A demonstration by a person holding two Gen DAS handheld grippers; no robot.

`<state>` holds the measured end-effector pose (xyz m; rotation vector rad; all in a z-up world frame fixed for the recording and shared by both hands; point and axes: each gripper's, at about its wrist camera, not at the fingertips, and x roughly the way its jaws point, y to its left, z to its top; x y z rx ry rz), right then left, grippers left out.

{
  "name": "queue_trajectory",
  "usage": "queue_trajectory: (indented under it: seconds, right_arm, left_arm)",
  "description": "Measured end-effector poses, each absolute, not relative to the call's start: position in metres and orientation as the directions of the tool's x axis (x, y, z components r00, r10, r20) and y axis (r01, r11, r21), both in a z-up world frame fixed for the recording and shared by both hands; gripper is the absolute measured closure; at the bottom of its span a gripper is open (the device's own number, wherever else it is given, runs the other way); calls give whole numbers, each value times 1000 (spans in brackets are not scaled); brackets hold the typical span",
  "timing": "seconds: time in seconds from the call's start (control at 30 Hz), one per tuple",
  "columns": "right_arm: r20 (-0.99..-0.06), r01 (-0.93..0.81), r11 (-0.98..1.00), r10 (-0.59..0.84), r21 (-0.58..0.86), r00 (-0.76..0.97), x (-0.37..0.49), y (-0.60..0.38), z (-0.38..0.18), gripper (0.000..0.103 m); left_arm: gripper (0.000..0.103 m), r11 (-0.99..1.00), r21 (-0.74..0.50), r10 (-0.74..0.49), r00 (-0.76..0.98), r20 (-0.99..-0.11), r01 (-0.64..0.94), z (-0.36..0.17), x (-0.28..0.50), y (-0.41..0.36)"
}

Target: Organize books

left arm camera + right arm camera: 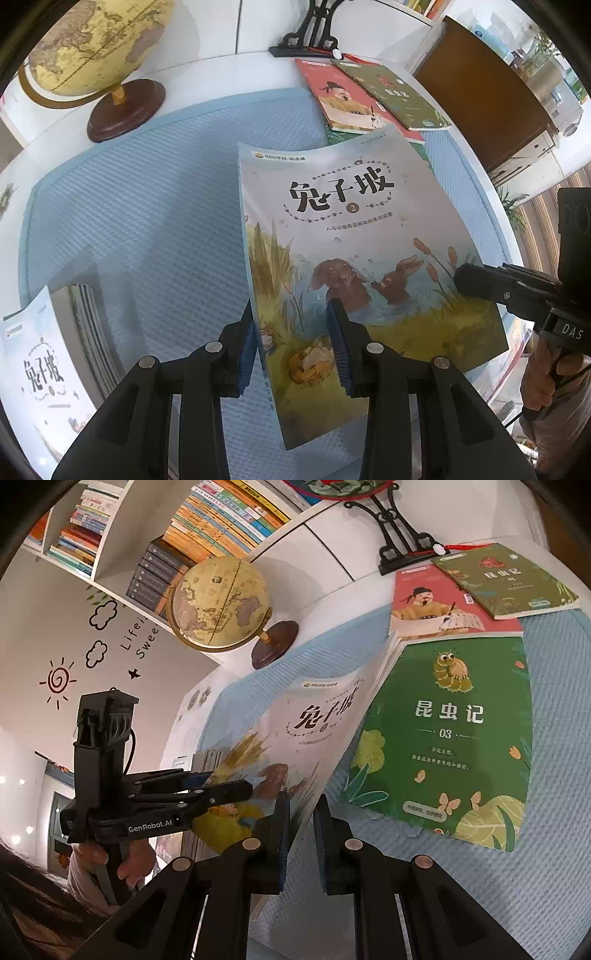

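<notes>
We see only part of the red book (345, 99), its lower edge hidden under the rabbit book (354, 266). The second rabbit copy (37, 373) is cut off at the frame's left edge, and shelf spines (221, 520) stay too small to read.

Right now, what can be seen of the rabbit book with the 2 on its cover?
The rabbit book is a thin glossy paperback, pale grey-blue, with black title characters, a circled 2, and two brown animals in water among reeds. It is lifted off the blue mat, tilted and bowed. The left gripper clamps its lower spine edge; the right gripper grips the opposite edge.
</notes>
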<state>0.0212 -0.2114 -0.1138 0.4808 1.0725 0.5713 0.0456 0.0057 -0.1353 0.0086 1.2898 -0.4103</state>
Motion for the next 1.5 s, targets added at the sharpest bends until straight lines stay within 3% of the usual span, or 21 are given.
queue_trajectory:
  seconds: [0.43,0.93,1.5]
  right_arm:
    - [-653,-254,752,656,609,377,16,-176,-84,91]
    - [-634,-362,708,705,606,317,18,-77,-58,91]
    - [-615,-453,621,767,639,183,10,46,-68,91]
  left_arm:
    - [70,940,-228,-298,282,-912,256,-106,32,45]
    - [70,971,-209,-237,365,-900,116,-77,1,153]
    - [70,977,-206,-170,384,-907,-55,-87,-46,264]
